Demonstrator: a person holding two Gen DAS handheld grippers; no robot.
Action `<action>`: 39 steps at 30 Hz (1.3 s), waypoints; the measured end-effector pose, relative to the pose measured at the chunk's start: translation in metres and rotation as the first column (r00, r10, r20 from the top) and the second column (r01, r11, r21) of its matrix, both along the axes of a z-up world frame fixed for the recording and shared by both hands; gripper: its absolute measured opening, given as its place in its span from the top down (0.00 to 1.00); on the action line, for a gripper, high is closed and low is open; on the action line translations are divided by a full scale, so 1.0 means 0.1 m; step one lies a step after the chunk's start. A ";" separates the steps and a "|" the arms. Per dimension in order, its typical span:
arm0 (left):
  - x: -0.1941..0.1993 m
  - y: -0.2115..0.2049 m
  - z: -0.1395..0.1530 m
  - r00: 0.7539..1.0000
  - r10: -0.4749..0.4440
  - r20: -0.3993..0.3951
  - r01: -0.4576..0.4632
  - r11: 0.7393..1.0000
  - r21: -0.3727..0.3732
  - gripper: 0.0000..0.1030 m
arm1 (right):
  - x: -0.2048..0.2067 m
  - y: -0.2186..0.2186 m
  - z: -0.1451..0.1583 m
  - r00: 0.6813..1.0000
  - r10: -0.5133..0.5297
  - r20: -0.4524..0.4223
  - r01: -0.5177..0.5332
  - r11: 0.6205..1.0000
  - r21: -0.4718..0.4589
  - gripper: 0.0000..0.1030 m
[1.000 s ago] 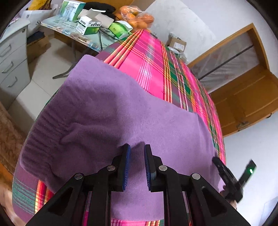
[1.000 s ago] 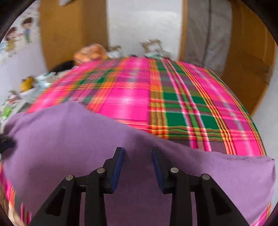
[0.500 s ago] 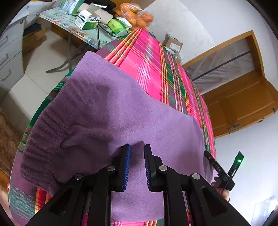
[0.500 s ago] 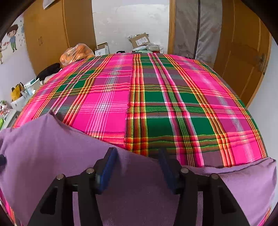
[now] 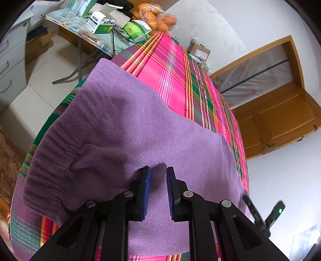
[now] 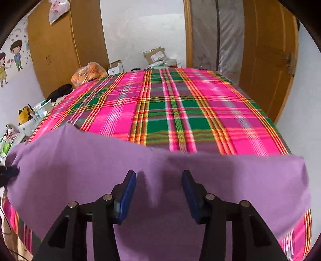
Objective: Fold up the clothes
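The left tongs (image 5: 157, 189) stand narrow, their blue pads (image 5: 146, 190) a small gap apart above the purple sweater (image 5: 128, 128); a fold of the knit rises to the tips, but I cannot tell whether the pads pinch it. The right tongs (image 6: 158, 192) are about half wide and closing, with the sweater (image 6: 180, 180) lying under the gap and neither pad pressing on it. The sweater is spread flat across the near end of the bed, on top of a pink, green and yellow plaid bedspread (image 6: 180, 112), its ribbed hem (image 5: 46, 170) reaching toward the bed's left edge and hanging a little over it. From the left tongs' side, the right tongs show as a dark tip with a green light (image 5: 279, 210) at the sweater's far corner. Beyond the bed's left edge stands a desk (image 5: 66, 22) crowded with small boxes (image 5: 100, 22), and a bag of oranges (image 5: 158, 18) sits at the far end. A cardboard box (image 5: 199, 50) rests by the white wall, and a wooden door (image 6: 268, 60) stands to the right of the bed.
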State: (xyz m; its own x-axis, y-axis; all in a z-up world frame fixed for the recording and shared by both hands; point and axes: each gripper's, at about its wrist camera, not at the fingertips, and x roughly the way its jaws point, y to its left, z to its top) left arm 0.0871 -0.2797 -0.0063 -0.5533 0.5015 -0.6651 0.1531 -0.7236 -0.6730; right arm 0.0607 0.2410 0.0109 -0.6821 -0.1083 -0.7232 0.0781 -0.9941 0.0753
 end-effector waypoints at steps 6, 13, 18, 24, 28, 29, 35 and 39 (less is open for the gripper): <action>0.01 -0.06 -0.02 1.000 0.005 0.003 -0.005 1.000 0.022 0.84 | 0.47 0.07 -0.13 0.999 0.004 -0.032 -0.002 0.999 0.049 0.54; 0.04 -0.08 -0.02 1.000 0.001 0.001 -0.001 1.000 0.021 0.84 | 0.93 0.10 -0.18 0.993 -0.035 -0.115 0.042 0.997 0.061 0.54; 0.06 -0.11 0.00 1.000 -0.001 0.005 0.001 1.000 0.019 0.84 | 1.00 0.07 -0.12 0.993 -0.058 -0.104 0.066 0.994 0.082 0.54; 0.13 -0.15 0.02 1.000 0.008 -0.002 -0.008 1.000 0.010 0.84 | 0.90 -0.25 0.00 0.990 0.036 -0.140 -0.025 0.997 0.075 0.54; 0.17 -0.18 0.06 1.000 0.025 -0.009 -0.025 1.000 -0.016 0.84 | 0.90 -0.39 -0.14 0.994 0.049 -0.100 -0.041 0.996 0.086 0.54; 0.19 -0.20 0.06 1.000 0.029 -0.012 -0.029 0.999 -0.021 0.84 | 0.92 -0.39 -0.14 0.993 0.042 -0.106 -0.034 0.997 0.075 0.54; 0.31 -0.53 0.08 0.992 0.126 -0.030 -0.126 0.992 -0.003 0.83 | 0.87 -0.57 -0.03 0.989 0.087 -0.119 -0.080 0.995 0.062 0.54; 0.37 -0.66 0.09 0.989 0.142 -0.039 -0.141 0.990 0.015 0.83 | 0.75 -0.89 0.02 0.973 0.190 -0.128 -0.183 0.981 0.066 0.54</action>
